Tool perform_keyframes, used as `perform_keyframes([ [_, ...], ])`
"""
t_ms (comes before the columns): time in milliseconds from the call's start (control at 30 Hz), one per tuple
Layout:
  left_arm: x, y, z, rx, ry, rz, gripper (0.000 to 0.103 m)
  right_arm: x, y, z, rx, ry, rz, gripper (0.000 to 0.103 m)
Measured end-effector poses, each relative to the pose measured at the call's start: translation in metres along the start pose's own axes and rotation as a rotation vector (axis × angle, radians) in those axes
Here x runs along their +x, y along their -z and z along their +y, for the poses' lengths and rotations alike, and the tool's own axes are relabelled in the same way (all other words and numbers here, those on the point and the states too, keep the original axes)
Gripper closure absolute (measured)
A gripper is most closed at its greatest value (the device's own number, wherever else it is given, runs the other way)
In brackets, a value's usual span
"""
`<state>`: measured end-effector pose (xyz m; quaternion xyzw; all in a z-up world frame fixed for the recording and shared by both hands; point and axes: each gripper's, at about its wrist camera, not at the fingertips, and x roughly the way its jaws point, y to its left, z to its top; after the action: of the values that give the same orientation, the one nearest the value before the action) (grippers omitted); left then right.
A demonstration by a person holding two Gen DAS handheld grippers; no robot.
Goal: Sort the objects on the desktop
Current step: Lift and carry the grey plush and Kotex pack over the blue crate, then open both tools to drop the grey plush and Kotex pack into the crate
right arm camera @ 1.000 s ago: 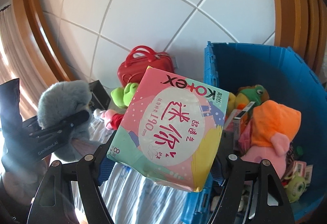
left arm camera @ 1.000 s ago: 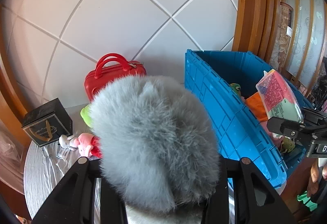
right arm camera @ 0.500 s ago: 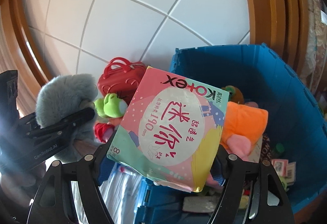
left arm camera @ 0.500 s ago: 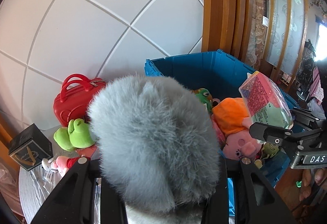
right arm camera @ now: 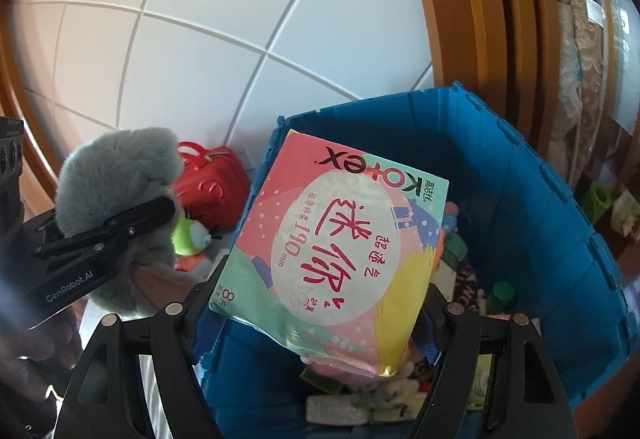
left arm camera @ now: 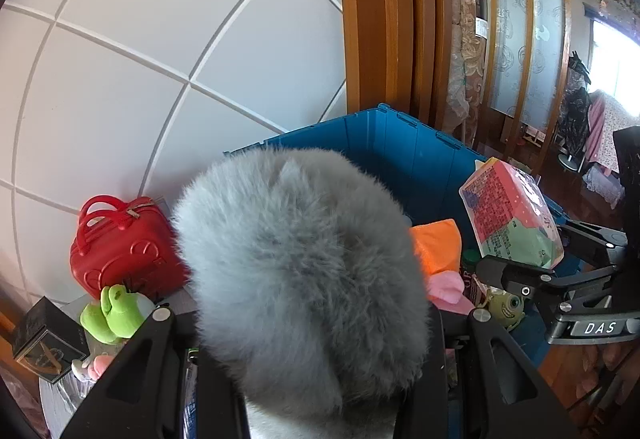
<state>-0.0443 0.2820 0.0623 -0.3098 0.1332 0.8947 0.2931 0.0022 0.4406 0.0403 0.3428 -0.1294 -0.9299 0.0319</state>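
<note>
My left gripper [left arm camera: 316, 323] is shut on a grey fluffy plush [left arm camera: 300, 271] and holds it in the air at the left rim of the blue crate [left arm camera: 404, 155]. The plush also shows in the right wrist view [right arm camera: 116, 175]. My right gripper [right arm camera: 320, 307] is shut on a pink Kotex pad pack [right arm camera: 336, 247] and holds it above the inside of the blue crate [right arm camera: 532, 199]. The pack shows in the left wrist view [left arm camera: 512, 219] over the crate's right side.
The crate holds an orange and pink plush [left arm camera: 440, 259], a green one-eyed toy [left arm camera: 506, 305] and several small items. On the table to the left stand a red mini suitcase [left arm camera: 120, 251], a green frog plush [left arm camera: 114, 315] and a black box [left arm camera: 46, 343]. A tiled wall is behind.
Both grippers moved to the right with their loads, toward and over the blue crate. The pad pack is now above the crate's inside; the grey plush is at its left rim.
</note>
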Motion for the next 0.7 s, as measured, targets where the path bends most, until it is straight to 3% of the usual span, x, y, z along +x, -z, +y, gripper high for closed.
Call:
perform_keyframes([
  [700, 0.07, -0.058, -0.055, 0.097, 0.086, 0.023, 0.066, 0.014, -0.008, -0.101, 0.118, 0.159, 0.025, 0.026],
])
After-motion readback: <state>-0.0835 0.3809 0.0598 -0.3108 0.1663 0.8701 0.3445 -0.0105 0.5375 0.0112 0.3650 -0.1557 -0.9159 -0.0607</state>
